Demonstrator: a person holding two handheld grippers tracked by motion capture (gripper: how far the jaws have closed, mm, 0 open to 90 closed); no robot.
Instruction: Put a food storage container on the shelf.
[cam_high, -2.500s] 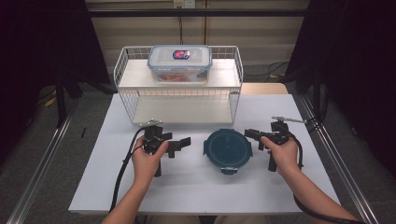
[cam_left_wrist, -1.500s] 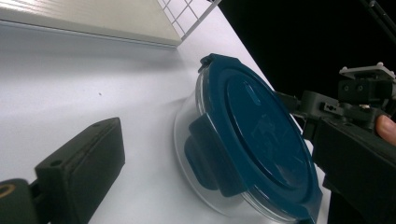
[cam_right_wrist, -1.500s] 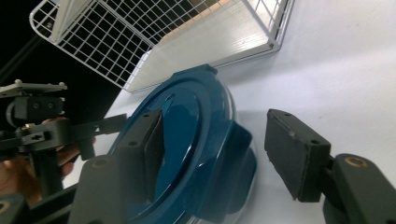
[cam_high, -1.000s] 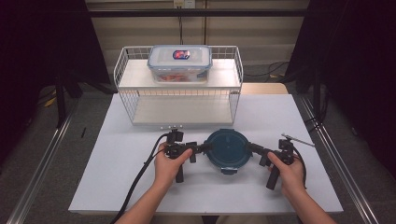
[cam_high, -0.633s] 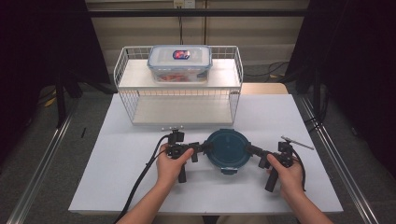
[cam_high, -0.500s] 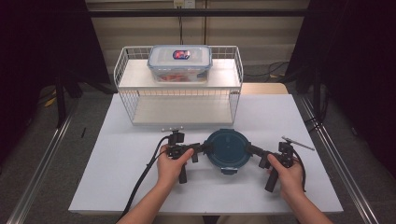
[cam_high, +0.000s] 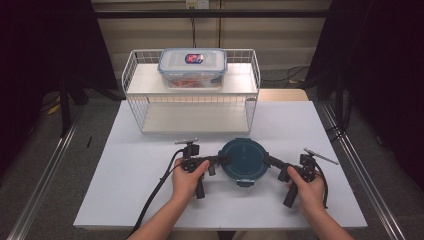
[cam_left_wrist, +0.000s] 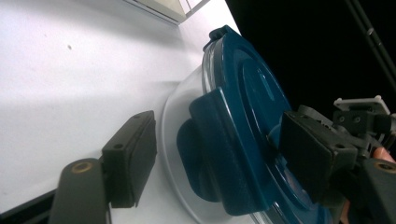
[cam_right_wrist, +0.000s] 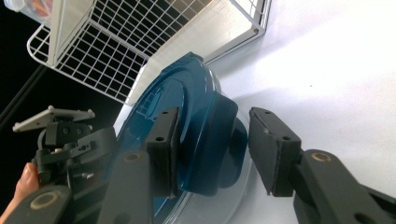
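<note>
Jaws on both sides have just been closing, and I now have each pair straddling a latch tab of the round dark-blue lidded glass container (cam_high: 244, 160) at lower centre of the high view, on the white table (cam_high: 125, 165). My left gripper (cam_high: 225, 160) came in from well left of the dish to its left edge; my right gripper (cam_high: 268, 161) swung in to the right edge. Neither pair looks clamped: in the left gripper view one pad meets the lid (cam_left_wrist: 252, 116) while the other stands off the glass, and in the right gripper view one pad lies against the lid and the other stands clear of the tab (cam_right_wrist: 219, 140). My read is that the hold is nearly made and a lift or unlatching could follow. Those pad gaps show in the gripper views; the high view adds the white wire rack (cam_high: 192, 97) beyond, with a clear rectangular blue-lidded food box (cam_high: 193, 66) on top.
</note>
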